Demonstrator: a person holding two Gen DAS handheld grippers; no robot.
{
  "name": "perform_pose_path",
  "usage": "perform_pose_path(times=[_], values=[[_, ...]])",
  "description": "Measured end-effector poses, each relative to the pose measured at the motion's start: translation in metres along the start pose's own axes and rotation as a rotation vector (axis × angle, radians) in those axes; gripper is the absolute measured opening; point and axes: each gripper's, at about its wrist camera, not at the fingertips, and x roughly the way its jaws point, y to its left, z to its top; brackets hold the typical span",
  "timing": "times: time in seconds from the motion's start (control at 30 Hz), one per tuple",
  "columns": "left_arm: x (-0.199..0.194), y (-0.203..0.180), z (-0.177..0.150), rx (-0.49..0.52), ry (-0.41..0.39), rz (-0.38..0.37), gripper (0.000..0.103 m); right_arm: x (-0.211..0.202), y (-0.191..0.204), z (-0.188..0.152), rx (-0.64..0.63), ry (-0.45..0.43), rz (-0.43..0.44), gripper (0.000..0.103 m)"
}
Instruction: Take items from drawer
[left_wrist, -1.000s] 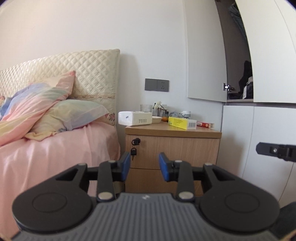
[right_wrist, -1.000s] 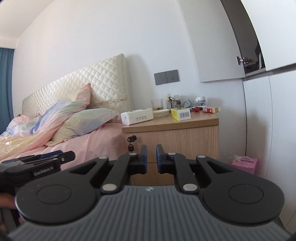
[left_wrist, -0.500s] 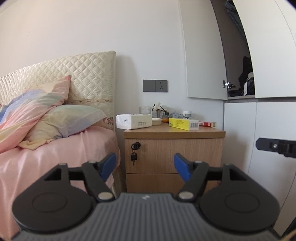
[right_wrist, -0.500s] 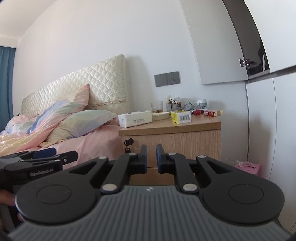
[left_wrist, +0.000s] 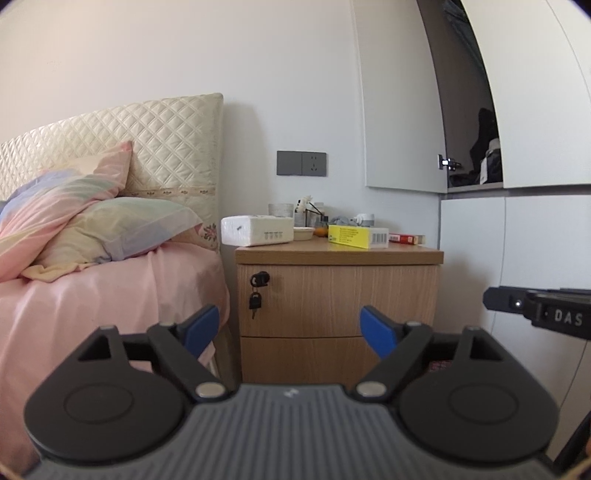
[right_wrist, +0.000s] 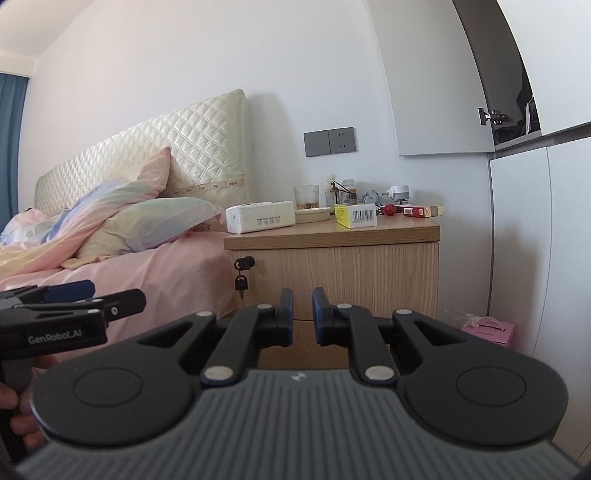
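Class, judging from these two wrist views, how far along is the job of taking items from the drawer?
Barely started. Done: nothing; both nightstand drawers, upper drawer and lower drawer, are shut, key in the lock. In hand: left claw is open, right claw nearly closed; both are empty, short of the nightstand. Left: open a drawer, lift items out.

nightstand (left_wrist: 338, 295): pale wood grain, matt
headboard (left_wrist: 166, 147): cream quilted padding, slight sheen
bedsheet (left_wrist: 110, 295): soft pink cloth
left gripper (left_wrist: 290, 328): matt black plastic, blue pads
tissue pack (right_wrist: 260, 216): white wrapper, smooth
wardrobe doors (left_wrist: 535, 110): smooth white
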Motion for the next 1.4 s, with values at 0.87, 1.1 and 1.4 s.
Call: perform_pose_path(times=[0.87,1.1,1.4], values=[[-0.002,-0.0066,-0.0052,0.017,0.007,0.055,0.102,-0.0069,-0.0013,-0.0053,0.0,-0.009,-0.028,0.103],[-0.0035,-0.0058,-0.0045,0.004,0.002,0.073,0.102,-0.0068,-0.0005,-0.0073,-0.009,0.002,-0.036,0.103],[-0.0041,-0.0035,-0.003,-0.01,0.001,0.078,0.102,-0.0063,0.0012,-0.0086,-0.024,0.012,-0.048,0.103]])
